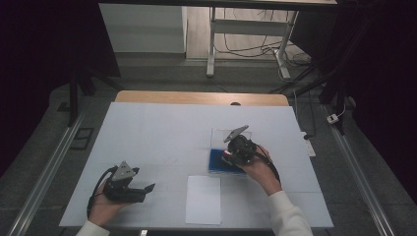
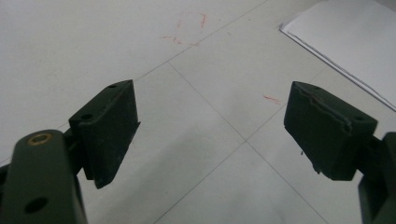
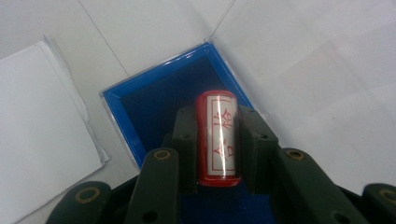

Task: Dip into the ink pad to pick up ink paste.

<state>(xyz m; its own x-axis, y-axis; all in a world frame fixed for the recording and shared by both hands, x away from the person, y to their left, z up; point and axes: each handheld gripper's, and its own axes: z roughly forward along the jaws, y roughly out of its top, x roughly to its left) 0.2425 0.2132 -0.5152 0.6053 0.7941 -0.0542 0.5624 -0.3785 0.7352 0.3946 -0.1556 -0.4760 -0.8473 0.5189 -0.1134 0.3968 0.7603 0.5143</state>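
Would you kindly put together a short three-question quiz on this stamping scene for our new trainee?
1. True or false: the right gripper grips a red stamp.
2. What lies under the stamp? A) blue ink pad box B) a green bowl C) a black tray
3. Fill in: the left gripper has its fingers ____ over the bare table, with the white paper farther off.

Key: 1 true; 2 A; 3 open, holding nothing.
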